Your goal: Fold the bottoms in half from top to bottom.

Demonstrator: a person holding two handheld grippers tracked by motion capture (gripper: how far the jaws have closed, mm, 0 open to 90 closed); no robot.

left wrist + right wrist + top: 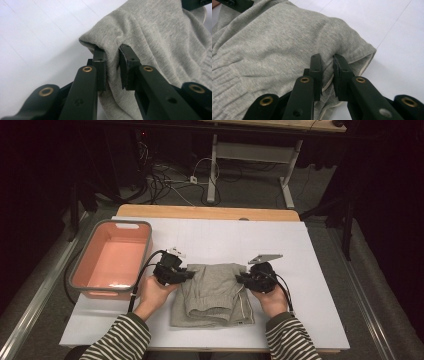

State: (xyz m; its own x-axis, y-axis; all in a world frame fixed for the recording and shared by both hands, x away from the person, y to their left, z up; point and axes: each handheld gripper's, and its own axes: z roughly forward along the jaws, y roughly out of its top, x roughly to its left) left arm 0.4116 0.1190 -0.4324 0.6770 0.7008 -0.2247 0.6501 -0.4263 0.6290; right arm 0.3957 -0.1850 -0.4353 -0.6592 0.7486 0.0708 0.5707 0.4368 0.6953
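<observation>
The grey garment [215, 292] lies folded on the white table [310, 270], right of the pink tub [112, 257]. My left gripper [189, 274] pinches a fold at its left edge; my right gripper [241, 279] pinches the cloth at its right edge.

Garment [214, 292] lies on table [310, 270], right of tub [111, 260]
</observation>
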